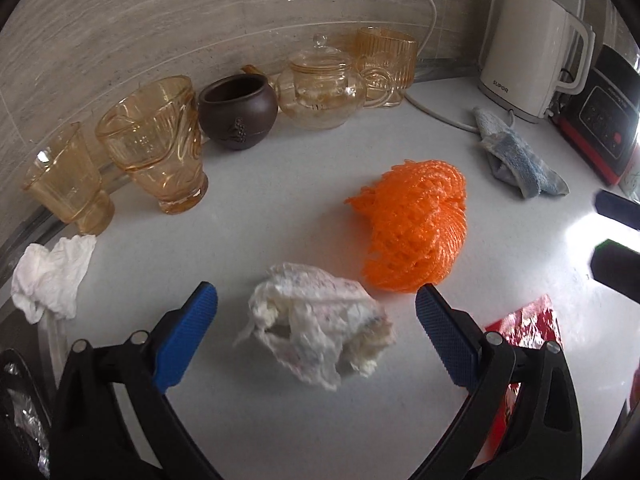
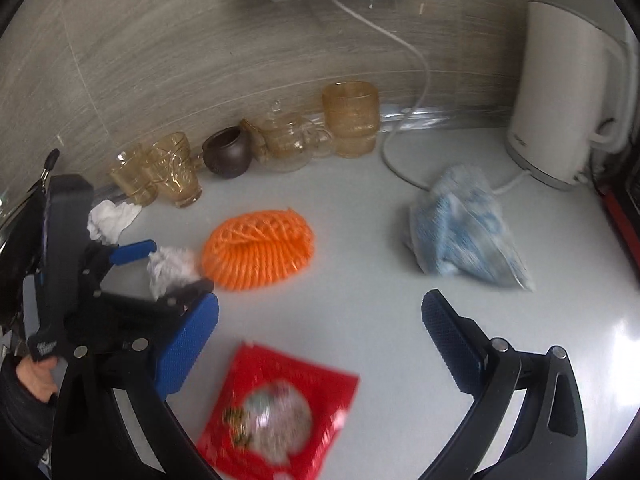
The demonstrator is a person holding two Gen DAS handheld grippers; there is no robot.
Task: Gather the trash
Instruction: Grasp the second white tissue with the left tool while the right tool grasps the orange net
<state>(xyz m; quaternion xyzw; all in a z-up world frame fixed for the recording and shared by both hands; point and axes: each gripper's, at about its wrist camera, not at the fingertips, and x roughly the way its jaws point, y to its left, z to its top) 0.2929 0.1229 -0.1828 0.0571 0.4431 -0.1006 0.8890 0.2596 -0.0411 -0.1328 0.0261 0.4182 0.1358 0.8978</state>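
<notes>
Jaws of left gripper [image 1: 316, 294] gape wide, straddling crumpled tissue [image 1: 320, 328] at lower centre, likely lining up a pinch. Right gripper [image 2: 320, 308] also spread, empty, above red snack wrapper [image 2: 276, 412] at bottom. Trash count: two tissues, second [image 1: 50, 274] far left; one orange foam net [image 1: 412, 226]; one wrapper.

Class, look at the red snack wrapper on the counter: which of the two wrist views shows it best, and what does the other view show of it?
The right wrist view: the red snack wrapper lies whole, though blurred, between the open right gripper's fingers. The left wrist view catches only part of it, largely hidden behind one finger of the left gripper.
</notes>
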